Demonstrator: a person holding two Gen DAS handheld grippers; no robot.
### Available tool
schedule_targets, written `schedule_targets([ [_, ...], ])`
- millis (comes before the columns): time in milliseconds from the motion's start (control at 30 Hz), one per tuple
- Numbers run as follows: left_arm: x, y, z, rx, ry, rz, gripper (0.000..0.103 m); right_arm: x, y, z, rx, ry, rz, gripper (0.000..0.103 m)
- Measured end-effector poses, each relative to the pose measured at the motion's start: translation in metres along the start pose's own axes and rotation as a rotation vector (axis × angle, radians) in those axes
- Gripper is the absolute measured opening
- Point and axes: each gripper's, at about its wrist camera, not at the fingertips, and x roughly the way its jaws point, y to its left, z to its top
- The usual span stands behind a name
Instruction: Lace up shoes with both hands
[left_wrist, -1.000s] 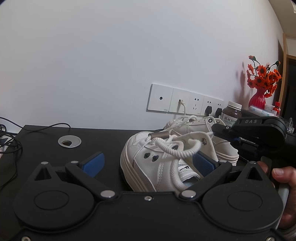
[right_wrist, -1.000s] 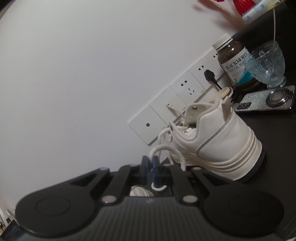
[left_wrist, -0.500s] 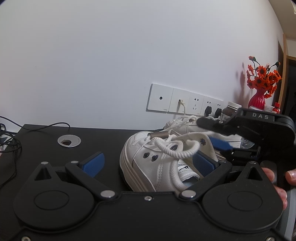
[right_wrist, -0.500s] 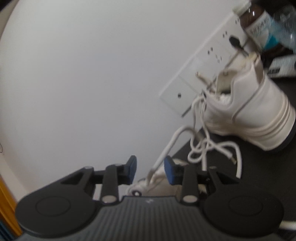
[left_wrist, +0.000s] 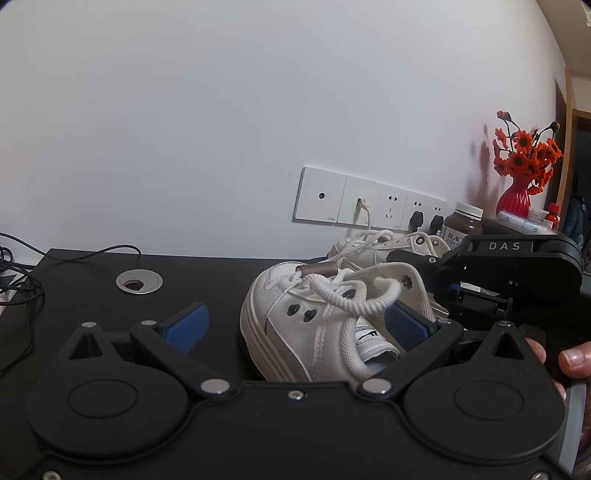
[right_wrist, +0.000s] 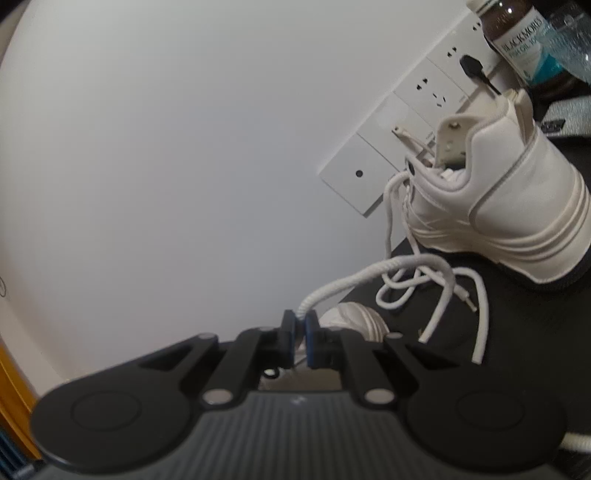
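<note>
A: left hand-held gripper (left_wrist: 295, 325)?
B: jaws spread wide, blue pads either side of the near white shoe (left_wrist: 314, 325) on the black table (left_wrist: 203, 273), right pad up against the tongue side, left pad clear of it, gripping nothing

A: right hand-held gripper (right_wrist: 300, 334)?
B: pinched closed on the thick white lace (right_wrist: 354, 282); the lace runs from the pads up and across in an arc toward the second white shoe (right_wrist: 509, 206)

A: where's that one?
B: further back on the table by the wall sockets (right_wrist: 428, 92), heel to camera, loose lace ends on the tabletop beside it; brown bottle (right_wrist: 517, 40) behind
</note>
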Motion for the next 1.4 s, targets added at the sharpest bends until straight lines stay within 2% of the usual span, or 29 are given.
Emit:
schedule_targets([
  [1000,0.000,0.001,0.000,0.002,-0.001,0.002,0.103,-0.011,0.005,0.002,-0.078,-0.154,-0.129,0.005],
  [1400,0.000,0.001,0.000,0.002,-0.002,0.004,0.103,-0.011,0.002,0.004,-0.076,-0.174,-0.178,0.005],
])
